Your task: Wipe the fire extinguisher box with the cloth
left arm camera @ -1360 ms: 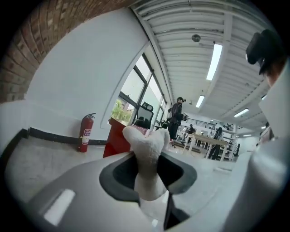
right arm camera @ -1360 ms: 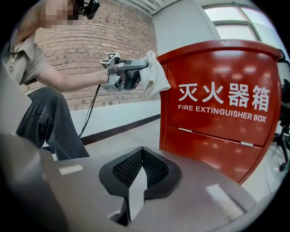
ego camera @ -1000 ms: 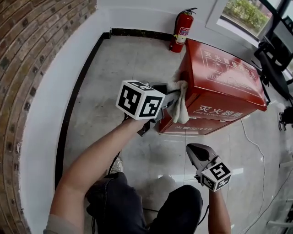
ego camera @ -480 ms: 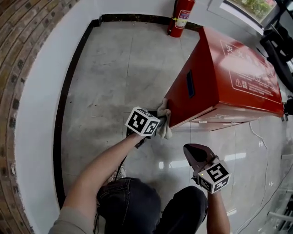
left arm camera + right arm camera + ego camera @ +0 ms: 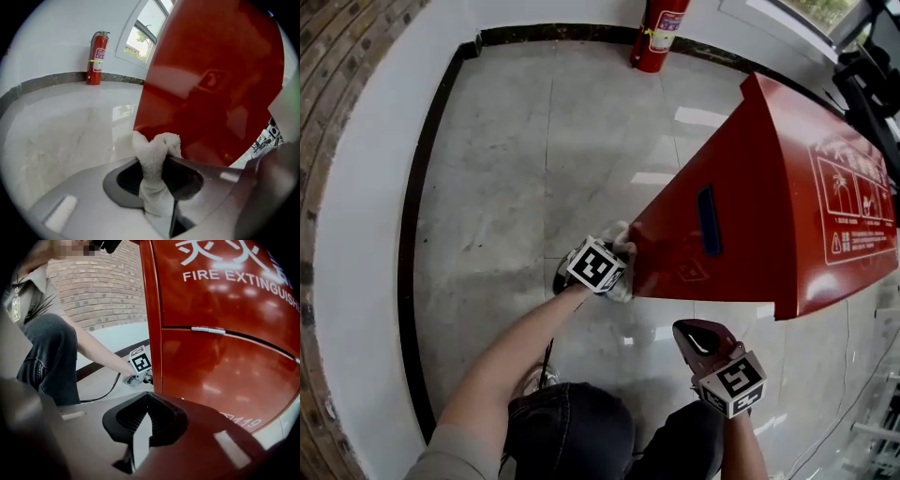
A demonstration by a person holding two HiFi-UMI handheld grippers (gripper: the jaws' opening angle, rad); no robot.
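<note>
Red metal fire extinguisher box (image 5: 769, 206) stands on the glossy grey floor (image 5: 534, 169); wipe is at its low side corner.
White terry cloth (image 5: 157, 140) is pinched in the L gripper (image 5: 619, 262), bunched vs the box's side panel near the bottom edge. R gripper (image 5: 698, 337) is closed on nothing, near the front panel. Risk: only a fold is clamped, so drag over the sharp corner may yank the cloth free, or the gripper scrapes paint.

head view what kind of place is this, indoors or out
Most likely an indoor corner of a public or office building. A red fire extinguisher stands by the white wall, a large red fire extinguisher box sits on the polished tile floor, and a brick wall runs alongside.
</note>
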